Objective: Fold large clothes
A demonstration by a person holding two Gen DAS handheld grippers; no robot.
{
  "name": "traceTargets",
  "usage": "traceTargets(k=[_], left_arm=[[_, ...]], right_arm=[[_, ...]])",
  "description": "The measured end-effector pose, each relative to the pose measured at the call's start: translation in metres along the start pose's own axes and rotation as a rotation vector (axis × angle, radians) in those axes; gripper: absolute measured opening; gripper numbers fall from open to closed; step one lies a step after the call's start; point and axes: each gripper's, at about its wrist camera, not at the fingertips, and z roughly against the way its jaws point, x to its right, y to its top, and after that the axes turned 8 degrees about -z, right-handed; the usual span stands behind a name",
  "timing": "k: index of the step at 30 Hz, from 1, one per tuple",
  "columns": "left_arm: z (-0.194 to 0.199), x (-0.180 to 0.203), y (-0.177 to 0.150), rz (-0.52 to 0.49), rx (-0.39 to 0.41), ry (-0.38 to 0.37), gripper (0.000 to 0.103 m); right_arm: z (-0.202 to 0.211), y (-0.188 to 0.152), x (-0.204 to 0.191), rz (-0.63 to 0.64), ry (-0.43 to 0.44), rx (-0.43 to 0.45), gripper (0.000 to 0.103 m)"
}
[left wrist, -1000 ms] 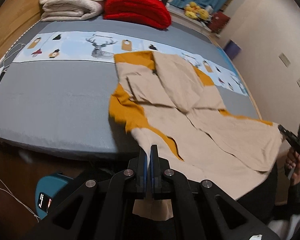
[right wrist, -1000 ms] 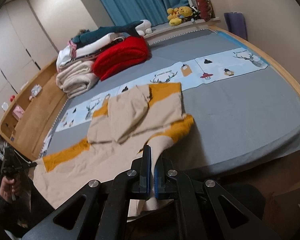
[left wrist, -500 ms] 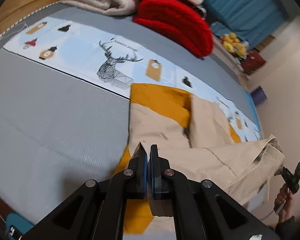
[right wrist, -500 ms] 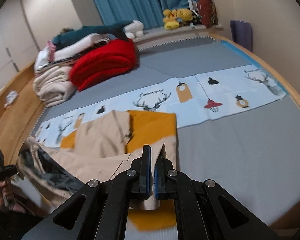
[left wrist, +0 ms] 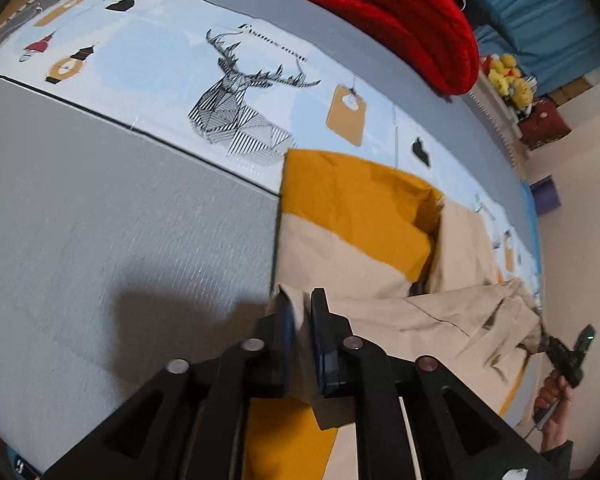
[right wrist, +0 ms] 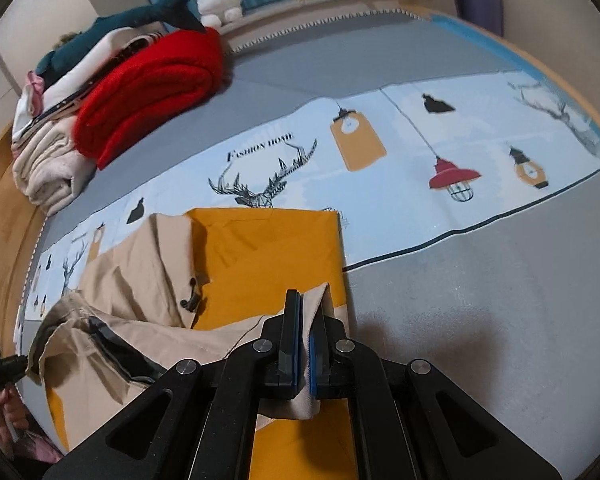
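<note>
Beige-and-mustard garment (right wrist: 260,264) on grey bed (right wrist: 480,280)

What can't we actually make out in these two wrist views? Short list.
- Left wrist view: near hem of the coat, hidden under the left hand-held gripper.
- Right wrist view: the coat's near edge, behind the right hand-held gripper.
- Right wrist view: the far hand is cut off by the left edge.
- Both views: bed front edge, out of frame.
</note>
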Motion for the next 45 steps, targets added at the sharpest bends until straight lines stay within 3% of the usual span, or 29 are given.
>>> traceTargets(k=[1,2,3,7,11,14,16,19,24,26,28,30,31,33,34,36,40,45], left_arm=[[0.004,-0.002,0.001,0.011,0.017,-0.003,0.022],[0.010,-0.005,0.001,0.024,0.042,0.026,0.037],[0.014,-0.007,0.002,0.032,0.060,0.041,0.042],[0.028,-0.018,-0.002,0.080,0.091,0.013,0.043],[0.024,-0.014,-0.012,0.063,0.050,0.008,0.043],[0.018,-0.008,-0.016,0.039,0.022,0.017,0.045],[0.010,-0.005,-0.018,0.030,-0.006,0.032,0.047],[-0.003,-0.005,-0.019,0.027,-0.049,0.057,0.050],[-0.021,-0.004,-0.019,0.035,-0.091,0.094,0.050],[-0.026,-0.003,-0.016,0.038,-0.090,0.102,0.050],[-0.031,-0.002,-0.015,0.042,-0.093,0.108,0.050],[-0.035,0.001,-0.014,0.035,-0.098,0.104,0.049],[-0.037,0.004,-0.014,0.024,-0.103,0.102,0.046],[-0.040,0.011,-0.014,-0.018,-0.108,0.107,0.018],[-0.039,0.015,-0.014,-0.042,-0.101,0.122,0.004],[-0.031,0.019,-0.011,-0.061,-0.059,0.144,0.002],[-0.002,0.021,-0.001,-0.049,0.098,0.161,0.001],[0.012,0.032,0.012,-0.070,0.224,0.192,0.001]], right_arm=[[-0.003,0.003,0.003,-0.011,0.007,-0.009,0.004],[-0.003,0.004,0.004,-0.025,0.010,-0.010,0.005],[-0.002,0.005,0.007,-0.047,0.019,-0.009,0.008],[0.004,0.000,0.013,-0.095,0.037,0.015,0.018],[0.019,-0.008,0.017,-0.083,-0.022,0.084,0.033],[0.027,-0.010,0.024,-0.114,-0.013,0.107,0.043],[0.024,-0.013,0.026,-0.105,-0.020,0.081,0.045],[0.005,-0.022,0.026,-0.071,-0.008,-0.032,0.055],[-0.035,-0.044,0.027,0.034,-0.105,-0.220,0.056],[-0.039,-0.048,0.026,0.060,-0.108,-0.234,0.056],[-0.035,-0.049,0.023,0.089,-0.115,-0.208,0.048],[-0.031,-0.049,0.019,0.117,-0.127,-0.182,0.018],[-0.029,-0.050,0.017,0.141,-0.147,-0.163,0.014],[-0.025,-0.049,0.013,0.163,-0.144,-0.139,0.007],[-0.021,-0.048,0.011,0.167,-0.135,-0.119,0.006],[-0.008,-0.043,0.006,0.172,-0.116,-0.070,0.004],[0.018,-0.027,-0.004,0.145,-0.072,0.081,0.004],[0.028,-0.011,-0.020,0.150,-0.109,0.218,0.003]])
